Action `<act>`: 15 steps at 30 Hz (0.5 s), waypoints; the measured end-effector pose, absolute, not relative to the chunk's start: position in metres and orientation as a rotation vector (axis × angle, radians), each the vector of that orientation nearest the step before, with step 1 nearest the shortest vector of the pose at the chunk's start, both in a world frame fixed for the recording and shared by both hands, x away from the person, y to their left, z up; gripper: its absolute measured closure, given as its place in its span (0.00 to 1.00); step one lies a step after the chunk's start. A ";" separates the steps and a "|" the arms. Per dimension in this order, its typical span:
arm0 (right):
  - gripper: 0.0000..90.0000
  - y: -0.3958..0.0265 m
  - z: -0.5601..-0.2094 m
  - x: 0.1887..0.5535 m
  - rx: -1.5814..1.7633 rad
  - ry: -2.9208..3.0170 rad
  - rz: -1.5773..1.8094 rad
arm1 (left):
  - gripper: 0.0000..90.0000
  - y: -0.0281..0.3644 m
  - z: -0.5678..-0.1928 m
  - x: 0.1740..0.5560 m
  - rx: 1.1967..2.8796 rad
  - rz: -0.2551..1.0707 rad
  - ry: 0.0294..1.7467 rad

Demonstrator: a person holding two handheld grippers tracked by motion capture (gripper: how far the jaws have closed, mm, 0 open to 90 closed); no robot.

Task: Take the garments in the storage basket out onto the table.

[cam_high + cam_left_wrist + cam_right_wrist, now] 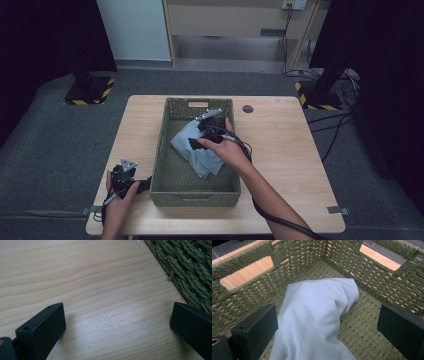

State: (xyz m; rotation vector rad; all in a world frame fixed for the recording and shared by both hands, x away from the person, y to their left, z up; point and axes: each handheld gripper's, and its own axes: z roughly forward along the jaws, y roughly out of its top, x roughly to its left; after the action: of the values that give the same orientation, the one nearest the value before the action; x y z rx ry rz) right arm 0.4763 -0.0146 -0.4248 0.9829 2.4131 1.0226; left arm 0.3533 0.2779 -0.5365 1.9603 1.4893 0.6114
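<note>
With my right gripper (pixel 325 322) inside the woven basket (pixel 384 272), jaws spread wide and the pale blue cloth (pixel 317 315) lying between them, I judge closing on it comes next, while my left gripper (pixel 117 322) idles agape over the table (pixel 87 277).

You have one woven green basket (pixel 162 150) on one wooden table (pixel 280 150), and one pale blue cloth (pixel 192 150) lies inside the basket. You hold two grippers: the left gripper (pixel 125 176) and the right gripper (pixel 207 131).
</note>
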 end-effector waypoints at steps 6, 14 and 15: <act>0.04 -0.013 -0.430 0.476 0.990 2.425 1.017 | 0.00 0.278 -0.536 0.353 1.960 0.611 1.489; 0.04 -0.008 -0.436 0.474 0.991 2.437 1.013 | 0.00 0.278 -0.536 0.353 1.961 0.612 1.489; 0.04 -0.007 -0.437 0.475 0.991 2.442 1.009 | 0.00 0.278 -0.536 0.353 1.961 0.612 1.489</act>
State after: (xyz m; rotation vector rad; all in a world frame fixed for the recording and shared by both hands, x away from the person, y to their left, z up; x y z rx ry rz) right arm 0.4745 -0.0068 -0.4372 0.9908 2.4423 1.0087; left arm 0.3533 0.2779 -0.5365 1.9608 1.4890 0.6116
